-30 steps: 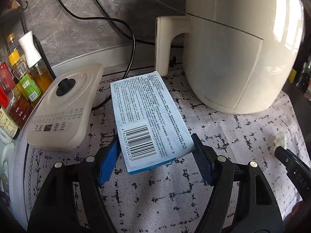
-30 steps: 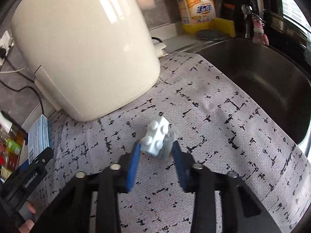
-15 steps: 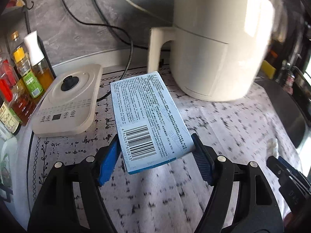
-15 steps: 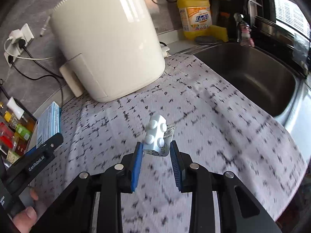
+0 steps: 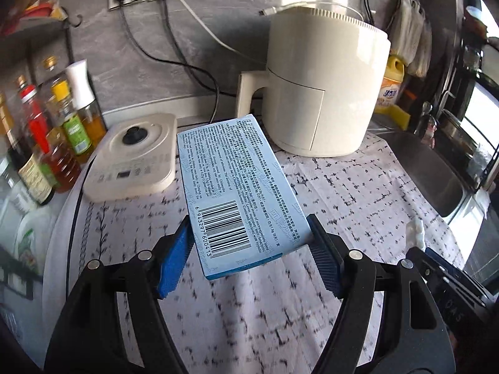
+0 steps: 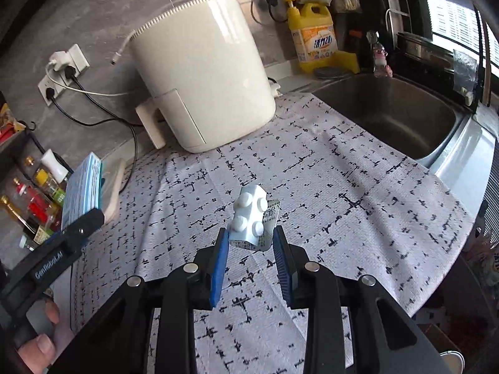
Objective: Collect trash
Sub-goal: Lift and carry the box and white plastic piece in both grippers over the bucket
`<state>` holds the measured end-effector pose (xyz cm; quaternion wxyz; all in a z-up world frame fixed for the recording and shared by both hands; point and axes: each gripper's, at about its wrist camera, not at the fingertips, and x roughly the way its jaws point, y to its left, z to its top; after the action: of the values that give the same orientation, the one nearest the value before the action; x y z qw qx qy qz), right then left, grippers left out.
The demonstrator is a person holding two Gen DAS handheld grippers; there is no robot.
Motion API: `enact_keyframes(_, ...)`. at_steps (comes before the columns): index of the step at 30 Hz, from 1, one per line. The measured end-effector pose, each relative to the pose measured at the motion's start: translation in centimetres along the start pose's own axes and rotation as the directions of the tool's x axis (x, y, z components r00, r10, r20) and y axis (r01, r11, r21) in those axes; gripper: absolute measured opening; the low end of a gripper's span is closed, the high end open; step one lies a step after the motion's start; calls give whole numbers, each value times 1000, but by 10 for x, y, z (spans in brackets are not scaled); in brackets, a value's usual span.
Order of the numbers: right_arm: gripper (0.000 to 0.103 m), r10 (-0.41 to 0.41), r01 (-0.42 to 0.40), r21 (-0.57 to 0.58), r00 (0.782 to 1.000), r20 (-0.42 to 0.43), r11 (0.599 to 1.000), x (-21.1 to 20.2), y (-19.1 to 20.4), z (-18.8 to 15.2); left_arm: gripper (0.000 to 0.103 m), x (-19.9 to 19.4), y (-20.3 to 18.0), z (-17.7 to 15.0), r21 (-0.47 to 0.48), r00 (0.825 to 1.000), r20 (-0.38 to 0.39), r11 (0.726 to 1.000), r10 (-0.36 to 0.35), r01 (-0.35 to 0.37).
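A light blue medicine box (image 5: 234,190) with a barcode sticks forward out of my left gripper (image 5: 249,249), whose blue pads are shut on its two long sides; it hangs above the patterned counter mat (image 5: 358,193). In the right wrist view my right gripper (image 6: 252,243) is shut on a folded blister pack of white pills (image 6: 249,218), held upright above the mat (image 6: 327,187). The box (image 6: 81,188) and the left gripper's black body show at the left edge of that view, with a person's fingers below.
A cream air fryer (image 5: 321,90) stands at the back of the counter, with a flat cream appliance base (image 5: 134,155) and several sauce bottles (image 5: 46,143) to its left. A steel sink (image 6: 396,112) lies to the right, a yellow detergent bottle (image 6: 315,34) behind it. Cables run to wall sockets.
Both grippers have pulled back and risen from the counter with their loads; the air fryer looks smaller and farther, and the sink, wall sockets and bottles have come into view.
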<state>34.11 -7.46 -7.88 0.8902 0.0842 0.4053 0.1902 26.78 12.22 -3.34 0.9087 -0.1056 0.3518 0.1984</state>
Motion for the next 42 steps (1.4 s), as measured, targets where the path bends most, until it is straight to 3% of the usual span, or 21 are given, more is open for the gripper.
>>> enact_keyframes(9,29,22,-21,-30,1000,14,999,-65,-23,-37,71,-56,-21,-40,-8,1000,30,1000,10,-10)
enact_keyframes(24,29,-99,97,34,994,50,995,-177,-109,-101,71,-113,-124,-112,89,985,-19,981,-173,174)
enact_keyframes(34,30,-214,206,148,976,38,967,-212,-170,-139,71,-121,-191,-158,193,955,-111,936,-276,293)
enact_keyframes(42,30,-309,308,271,950,-40,912,-225,-218,-187,71,-115,-227,-208,278,917,-224,881,-329,383)
